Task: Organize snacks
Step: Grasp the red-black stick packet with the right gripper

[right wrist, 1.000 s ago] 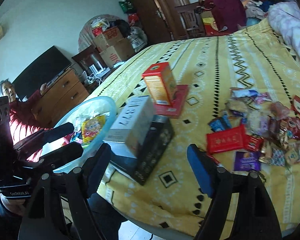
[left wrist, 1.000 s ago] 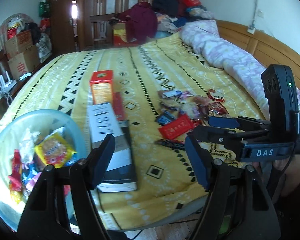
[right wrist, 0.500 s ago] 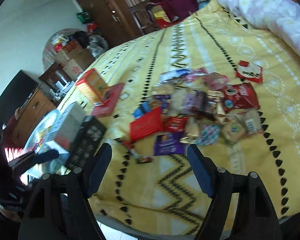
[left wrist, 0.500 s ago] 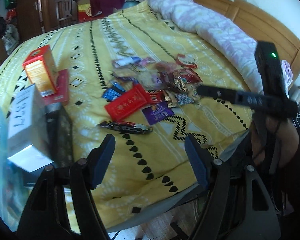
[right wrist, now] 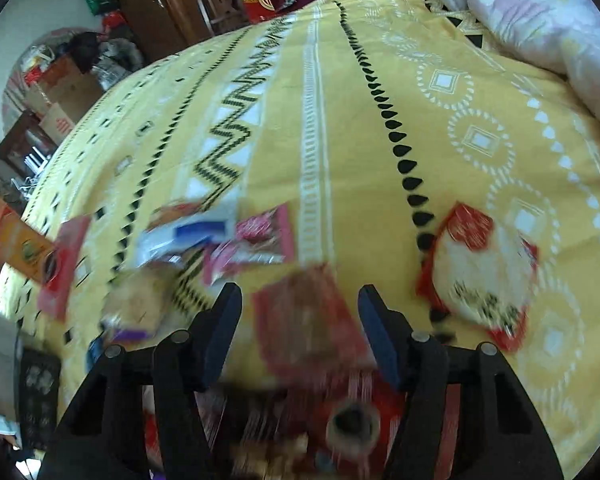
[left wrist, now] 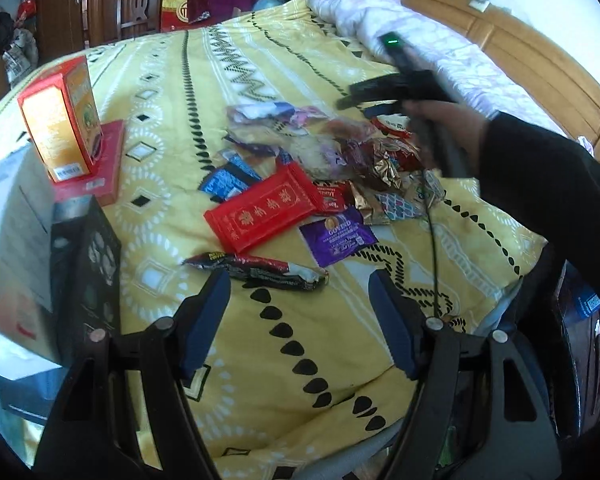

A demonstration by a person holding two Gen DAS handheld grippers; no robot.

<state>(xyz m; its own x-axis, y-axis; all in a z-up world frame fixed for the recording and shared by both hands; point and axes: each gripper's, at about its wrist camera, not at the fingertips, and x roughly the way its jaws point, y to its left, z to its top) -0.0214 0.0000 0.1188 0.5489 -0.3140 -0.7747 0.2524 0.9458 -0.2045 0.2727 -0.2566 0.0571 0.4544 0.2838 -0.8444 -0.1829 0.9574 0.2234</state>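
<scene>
Left wrist view: left gripper (left wrist: pixel 298 312) spread, empty, above dark bar wrapper (left wrist: pixel 256 270); snack pile (left wrist: pixel 320 168) mid-bedspread (left wrist: pixel 240 80). Right wrist view: right gripper (right wrist: pixel 298 326) closing over blurred red packet (right wrist: pixel 304 320), pads not touching. Reach step; next needs lower, then pinch 1 packet.

In the right wrist view, the pile of small foil and plastic snack wrappers (right wrist: pixel 236 248) was smeared by motion, so no printing could be read. The reddish packet (right wrist: pixel 308 320) between the closing jaws of the right gripper (right wrist: pixel 300 332) was blurred, and whether the pads touched it could not be told. The wrappers below it were hidden behind the gripper's black frame. In the left wrist view, the white rectangular carton (left wrist: pixel 8 216) was cut off by the left edge and blurred. Part of the wrapper heap (left wrist: pixel 380 152) was covered by the person's hand (left wrist: pixel 448 128) and dark sleeve (left wrist: pixel 548 184).
</scene>
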